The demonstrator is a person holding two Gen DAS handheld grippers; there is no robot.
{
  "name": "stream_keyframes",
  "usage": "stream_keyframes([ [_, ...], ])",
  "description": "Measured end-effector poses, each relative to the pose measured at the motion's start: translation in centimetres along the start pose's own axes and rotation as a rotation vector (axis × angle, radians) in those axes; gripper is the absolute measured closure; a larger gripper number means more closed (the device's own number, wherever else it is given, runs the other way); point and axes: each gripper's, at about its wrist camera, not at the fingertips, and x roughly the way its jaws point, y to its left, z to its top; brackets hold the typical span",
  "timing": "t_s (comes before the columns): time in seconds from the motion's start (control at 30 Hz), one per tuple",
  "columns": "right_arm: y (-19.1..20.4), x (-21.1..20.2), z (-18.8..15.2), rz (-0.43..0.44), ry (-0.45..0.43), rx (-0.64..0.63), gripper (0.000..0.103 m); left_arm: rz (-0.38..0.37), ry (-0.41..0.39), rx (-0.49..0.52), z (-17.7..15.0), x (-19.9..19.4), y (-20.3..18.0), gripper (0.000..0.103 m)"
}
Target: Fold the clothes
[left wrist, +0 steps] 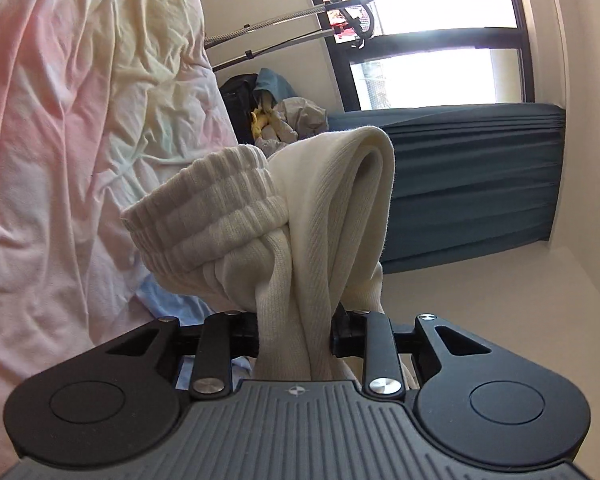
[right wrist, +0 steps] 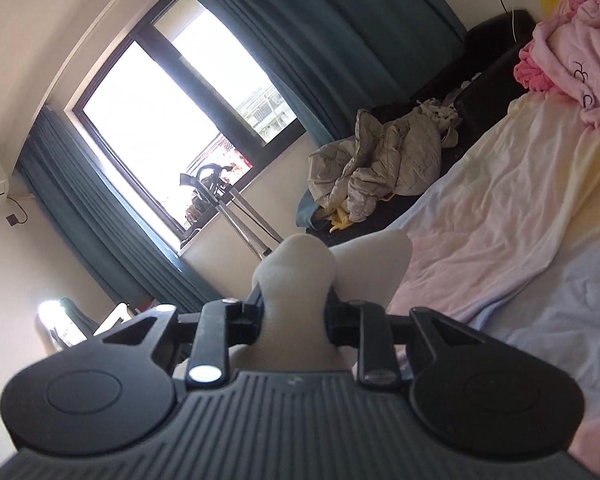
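Left gripper (left wrist: 296, 332) clamps the socks (left wrist: 300, 208) at the ribbed cuff end; right gripper (right wrist: 294, 316) pinches the toe end at 12 o'clock. I hold both ends aloft over the bed (right wrist: 500, 216), likely to stretch them for folding.

Both wrist cameras sit close behind their jaws, tilted. Both share the window (left wrist: 436, 32), teal curtain (right wrist: 332, 20), pastel bedsheet (left wrist: 60, 120); possibly the same clothes heap (right wrist: 376, 160).

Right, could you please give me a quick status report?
Left gripper shut on cream socks, ribbed cuff end. Right gripper shut on the toe end. Held above the bed sheet; nothing in the way.
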Motion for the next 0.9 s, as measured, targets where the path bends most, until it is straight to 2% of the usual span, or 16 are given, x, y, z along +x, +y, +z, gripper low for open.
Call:
stream_keyframes([
  [0.1, -4.3, -2.2, 4.6, -0.035, -0.066, -0.017, 0.075, -0.020, 0.074, 0.063, -3.0, 5.3, -2.8, 0.071],
  [0.2, -9.0, -3.9, 8.2, -0.089, -0.128, -0.035, 0.075, -0.027, 0.128, 0.111, -6.4, 11.0, -3.4, 0.071],
  [0.37, -17.5, -4.7, 11.7, -0.181, -0.186, -0.054, 0.075, -0.034, 0.214, 0.190, -12.4, 20.5, -3.7, 0.070],
  [0.5, -24.3, -4.1, 10.9, -0.255, -0.164, -0.054, 0.075, -0.012, 0.274, 0.274, -16.8, 27.0, -2.5, 0.070],
  [0.6, -29.3, -3.6, 10.2, -0.312, -0.142, -0.051, 0.075, 0.025, 0.291, 0.323, -18.9, 29.6, 0.1, 0.070],
  [0.77, -35.6, -3.0, 5.4, -0.403, 0.003, -0.004, 0.075, -0.005, 0.313, 0.449, -20.6, 30.1, 2.5, 0.068],
  [0.9, -36.7, -3.4, 3.5, -0.428, 0.053, 0.023, 0.074, 0.018, 0.334, 0.558, -21.6, 29.0, 2.3, 0.061],
])
